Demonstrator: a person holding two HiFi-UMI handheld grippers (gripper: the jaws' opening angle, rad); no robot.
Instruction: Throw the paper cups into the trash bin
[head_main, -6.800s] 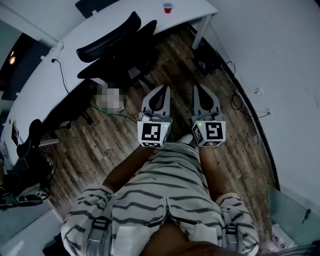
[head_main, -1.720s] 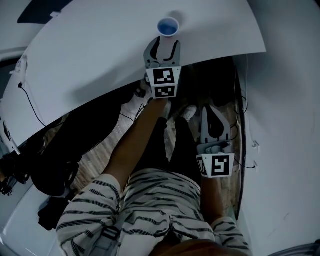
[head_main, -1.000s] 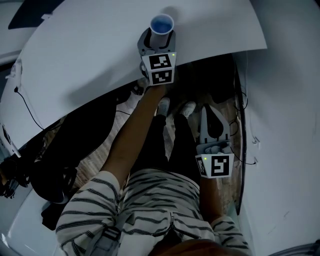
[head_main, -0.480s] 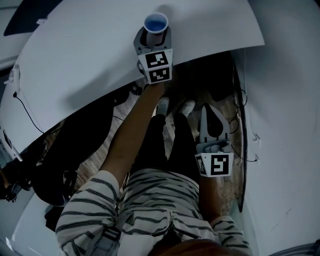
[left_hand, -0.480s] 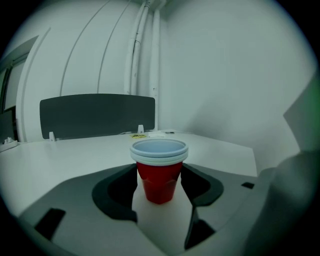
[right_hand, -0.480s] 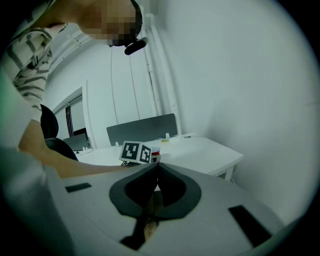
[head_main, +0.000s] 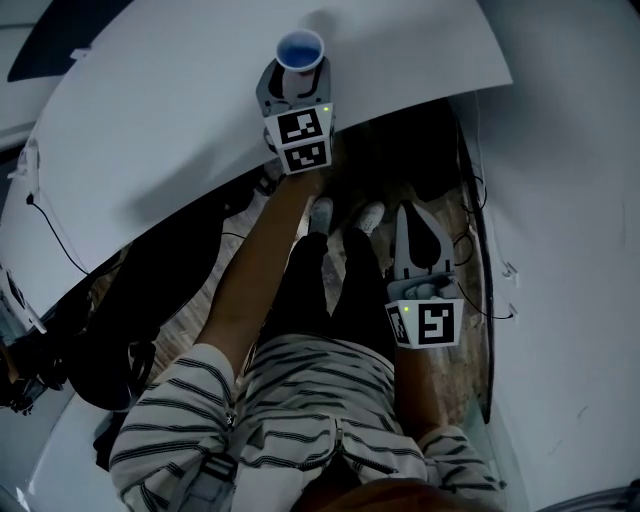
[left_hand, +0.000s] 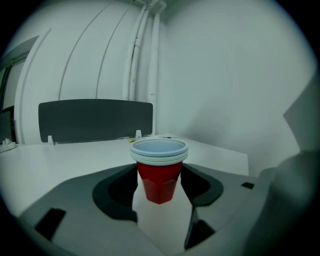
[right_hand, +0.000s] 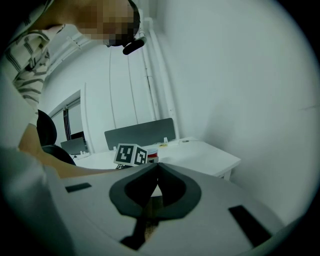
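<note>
At the white desk (head_main: 150, 110), left gripper (head_main: 295, 82) clamped on red paper cups (head_main: 300, 48), right gripper (head_main: 411, 215) closed, empty

We find the paper cups (head_main: 300, 50) (left_hand: 159, 167) at the near edge of the desk (head_main: 180, 110), between the jaws of the left gripper (head_main: 291, 82) (left_hand: 159, 182), which touch them on both sides. A partition (left_hand: 95, 120) stands behind them. The right gripper (head_main: 418, 235) (right_hand: 156, 172), jaws together, hangs lower over the floor (head_main: 465, 260), right of the person's legs.

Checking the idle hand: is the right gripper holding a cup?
No, the right gripper has its jaws together with nothing between them.
</note>
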